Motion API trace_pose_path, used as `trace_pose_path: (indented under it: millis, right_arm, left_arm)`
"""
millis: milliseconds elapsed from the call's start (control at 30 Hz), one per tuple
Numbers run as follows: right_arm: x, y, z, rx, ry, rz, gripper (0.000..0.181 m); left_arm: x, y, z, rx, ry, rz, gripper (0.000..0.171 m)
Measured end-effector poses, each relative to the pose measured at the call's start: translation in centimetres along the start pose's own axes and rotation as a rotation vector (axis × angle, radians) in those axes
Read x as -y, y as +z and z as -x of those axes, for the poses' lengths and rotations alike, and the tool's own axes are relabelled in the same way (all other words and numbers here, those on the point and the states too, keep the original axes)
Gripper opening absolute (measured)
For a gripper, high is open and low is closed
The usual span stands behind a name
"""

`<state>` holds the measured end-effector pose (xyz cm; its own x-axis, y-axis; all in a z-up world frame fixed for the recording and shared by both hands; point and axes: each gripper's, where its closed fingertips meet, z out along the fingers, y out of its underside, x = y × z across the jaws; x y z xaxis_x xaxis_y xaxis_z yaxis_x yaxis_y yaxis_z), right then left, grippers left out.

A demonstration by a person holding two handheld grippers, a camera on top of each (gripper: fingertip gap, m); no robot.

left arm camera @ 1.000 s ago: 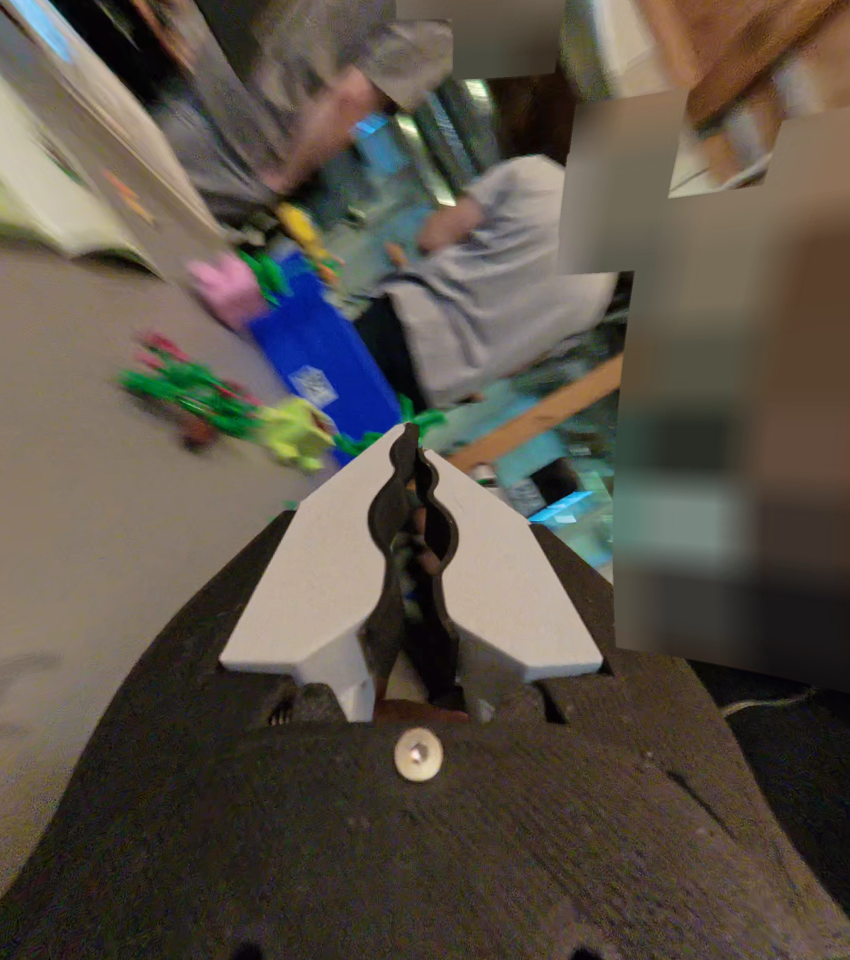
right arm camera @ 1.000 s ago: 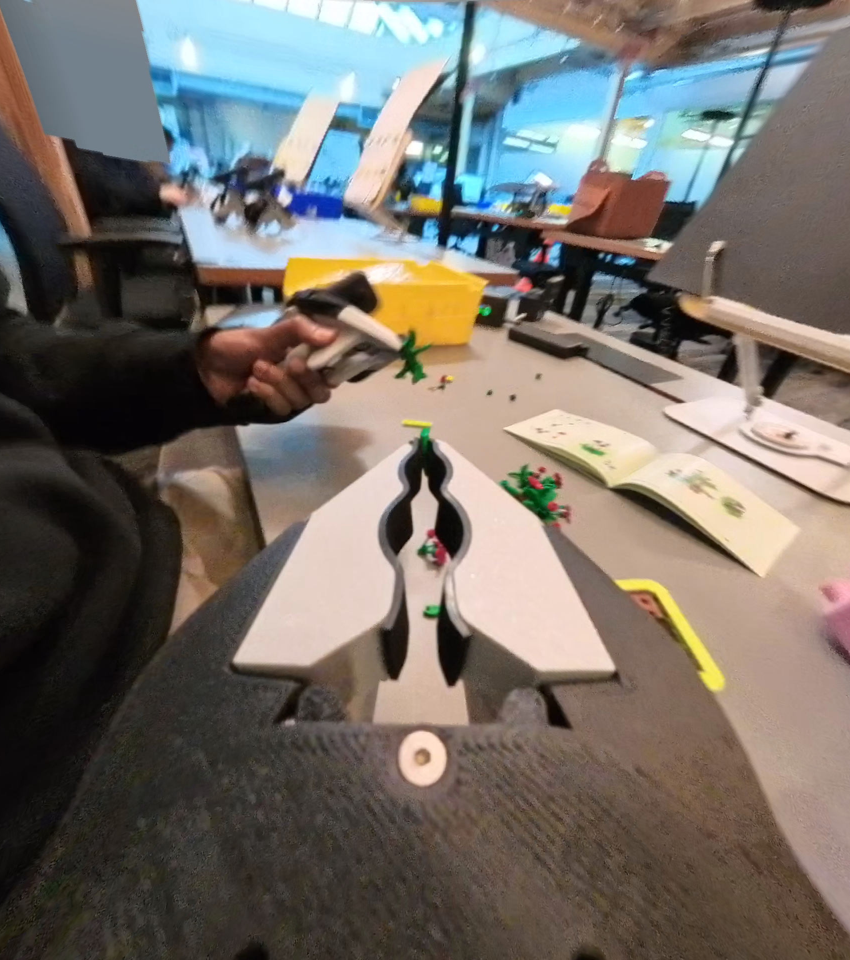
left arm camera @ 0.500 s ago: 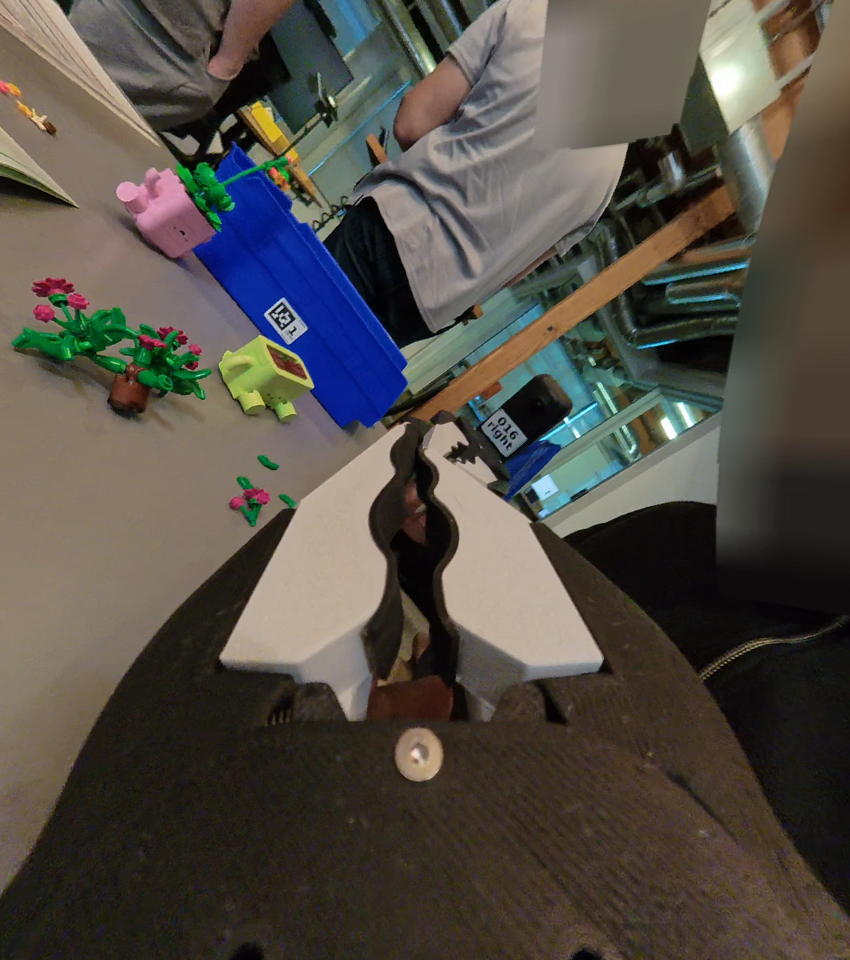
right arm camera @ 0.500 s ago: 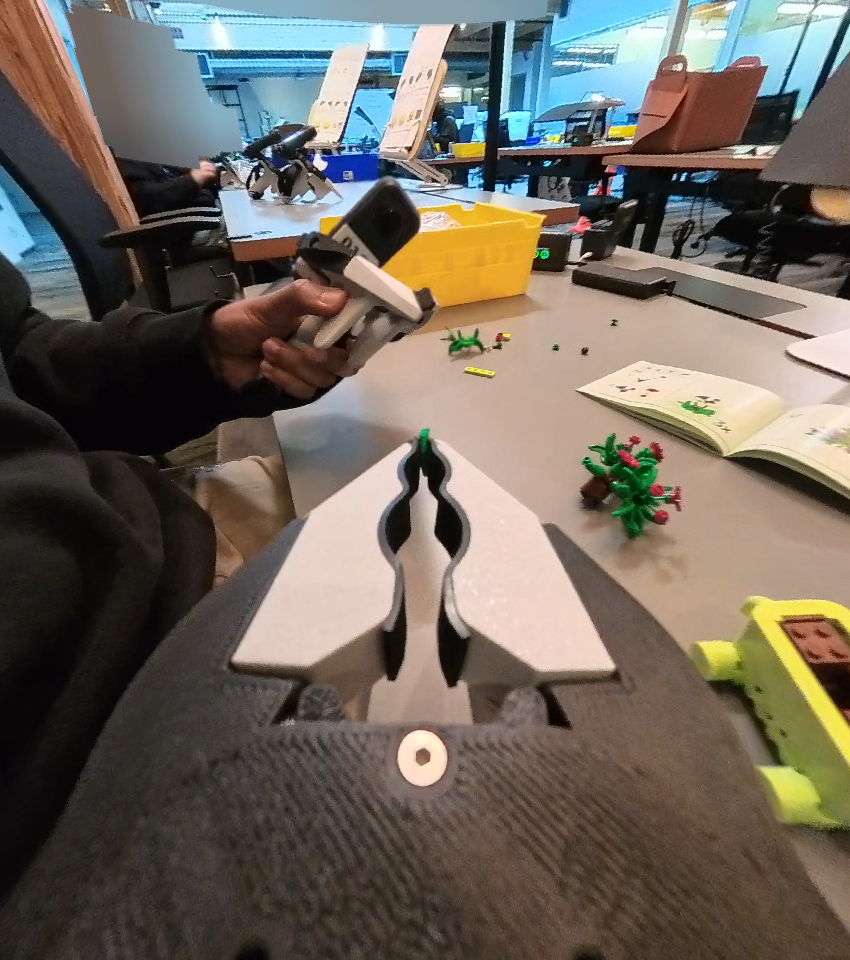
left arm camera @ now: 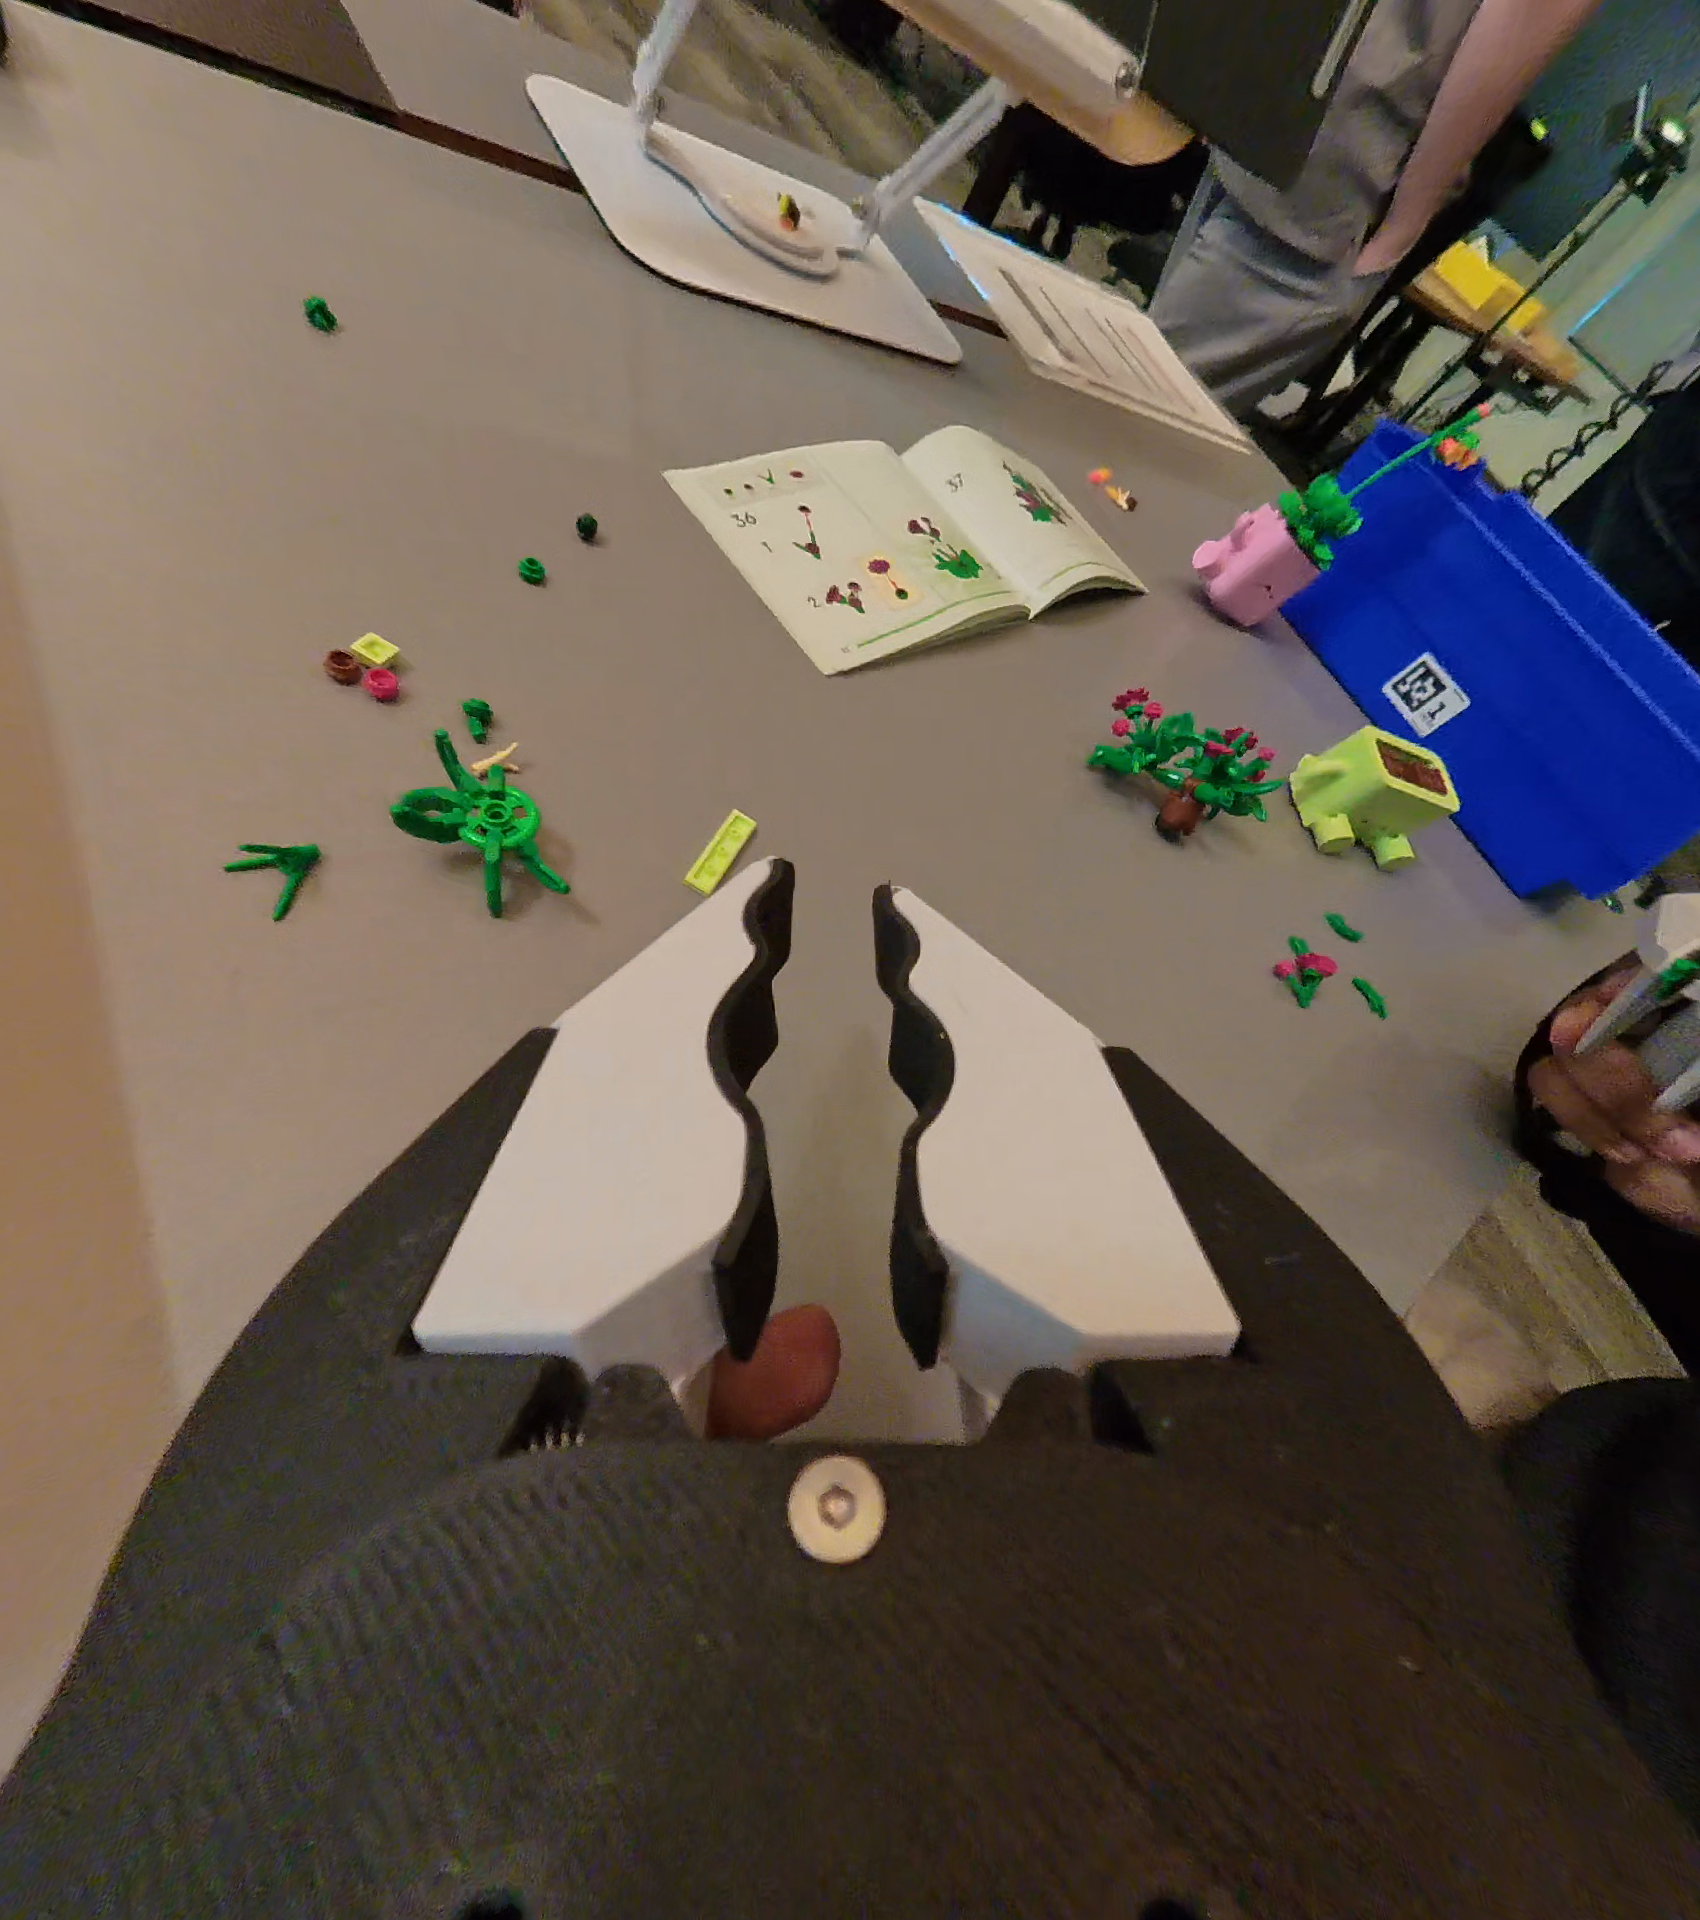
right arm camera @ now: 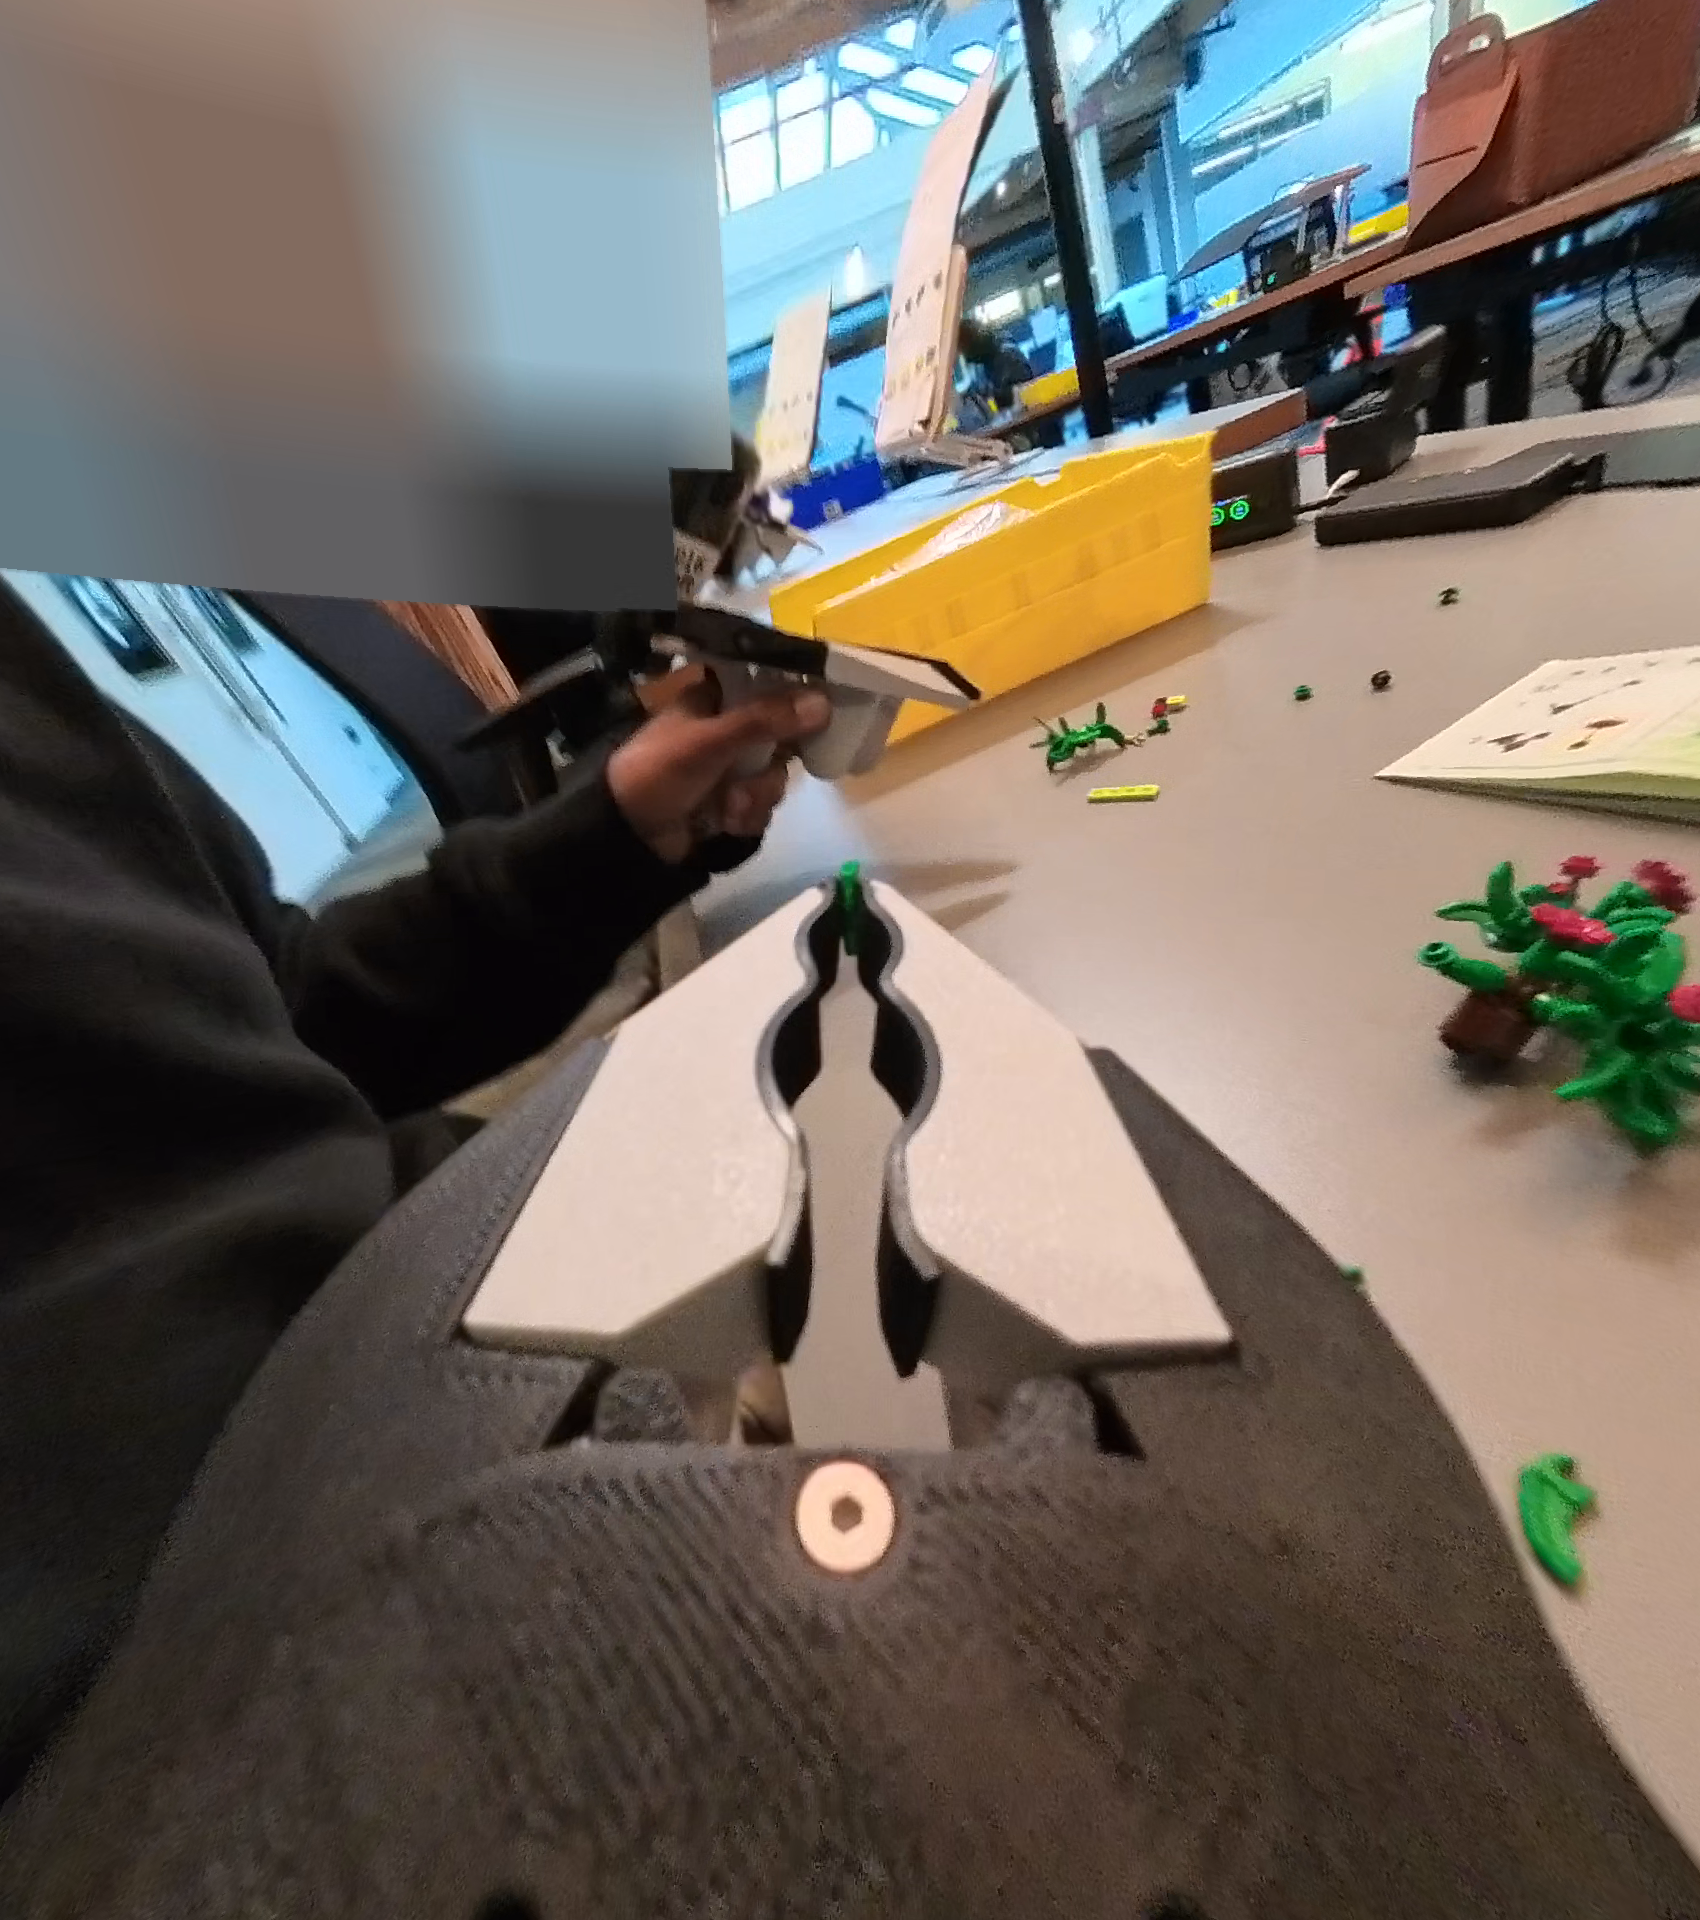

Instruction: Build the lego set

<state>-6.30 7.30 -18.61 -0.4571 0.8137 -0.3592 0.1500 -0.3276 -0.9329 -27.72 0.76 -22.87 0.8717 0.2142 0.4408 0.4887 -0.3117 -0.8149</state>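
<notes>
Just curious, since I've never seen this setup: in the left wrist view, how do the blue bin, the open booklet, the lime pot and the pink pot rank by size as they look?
1. Blue bin
2. Booklet
3. Lime pot and pink pot: these look alike, and the pink one sits farther from the camera, so no ranking.

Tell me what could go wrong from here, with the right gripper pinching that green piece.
1. The green piece sits only at the very tips of the right gripper, so it may slip or twist out.
2. The left gripper is open over loose parts; the lime plate by its tip could get knocked.
3. Small leaves lie near the table edge and might be swept off.
</notes>
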Motion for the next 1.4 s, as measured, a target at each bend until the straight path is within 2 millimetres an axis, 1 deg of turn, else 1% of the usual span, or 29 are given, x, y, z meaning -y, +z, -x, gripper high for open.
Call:
trace_pose_path:
  millis: [100,233,300,333,400,467,600,667,700,767,867,933,1000,1033,1100,1133,1167,1200,1267,1333,1400]
  right_arm:
    - [0.5,0.3,-1.0,0.008,0.11,-0.041,0.0]
    - [0.5,0.7,-1.8,0.003,0.145,-0.035,0.0]
    - [0.2,1.3,-2.0,0.014,0.176,-0.01,0.0]
    - [-0.2,1.7,-2.2,0.011,0.186,0.019,0.0]
    - [-1.7,2.5,-2.7,-0.019,0.179,0.138,0.0]
    - [-3.0,3.1,-3.2,-0.058,0.129,0.248,0.0]
    - [-4.7,4.4,-4.6,-0.128,-0.01,0.398,0.0]
    - [-5.7,5.1,-5.0,-0.132,-0.026,0.468,0.001]
    - [-6.0,5.3,-5.2,-0.135,-0.025,0.493,0.001]
    - [-6.5,5.5,-5.8,-0.149,-0.017,0.529,0.001]
    - [-6.2,5.8,-6.1,-0.146,-0.014,0.515,0.001]
    - [-5.4,5.9,-6.3,-0.148,-0.001,0.473,0.0]
    - [-5.1,5.9,-6.6,-0.162,0.011,0.45,0.0]
    - [-5.0,5.8,-6.7,-0.17,0.006,0.445,0.0]
    - [-5.0,5.8,-6.7,-0.196,-0.031,0.441,0.0]
    - [-5.0,5.8,-6.7,-0.209,-0.067,0.442,0.0]
    - [-5.0,5.9,-6.5,-0.22,-0.112,0.444,0.0]
    - [-5.1,5.9,-6.2,-0.228,-0.162,0.446,0.0]
    - [-5.3,6.0,-5.8,-0.235,-0.241,0.458,0.0]
    - [-5.6,6.2,-5.4,-0.223,-0.267,0.474,0.0]
    - [-5.7,6.2,-5.2,-0.199,-0.251,0.48,0.0]
  left_arm:
    - [0.0,0.0,0.3,0.008,0.016,-0.029,0.014]
    - [-0.1,0.1,1.0,0.042,0.059,-0.034,0.014]
    - [-0.1,0.1,1.4,0.053,0.058,-0.037,0.014]
    - [-0.1,0.1,1.7,0.056,0.054,-0.039,0.014]
    - [0.0,0.1,2.2,0.065,0.045,-0.045,0.014]
    - [0.0,0.2,2.7,0.077,0.037,-0.046,0.015]
    - [-0.5,1.0,4.9,0.149,0.01,0.023,0.029]
    - [-0.3,1.4,6.1,0.2,0.021,0.052,0.035]
    - [-0.1,1.5,6.7,0.227,0.036,0.065,0.035]
    - [0.0,1.9,7.3,0.249,0.06,0.102,0.035]
    - [0.2,2.3,7.4,0.237,0.077,0.111,0.035]
    - [-0.1,2.6,7.0,0.175,0.029,0.135,0.036]
    - [0.1,2.5,7.0,0.144,0.001,0.134,0.038]
    - [-0.1,2.5,7.3,0.147,-0.011,0.147,0.04]
    - [-1.5,2.8,7.8,0.15,-0.029,0.203,0.041]
    - [-1.6,2.9,7.8,0.143,-0.037,0.215,0.037]
    - [-1.6,2.9,7.6,0.14,-0.032,0.212,0.038]
    - [-1.6,3.0,7.6,0.149,-0.02,0.217,0.035]
    - [-2.0,3.2,7.8,0.161,-0.01,0.245,0.018]
    - [-2.1,3.4,7.6,0.136,-0.023,0.258,0.0]
    - [-1.8,3.3,7.7,0.119,-0.049,0.232,0.0]
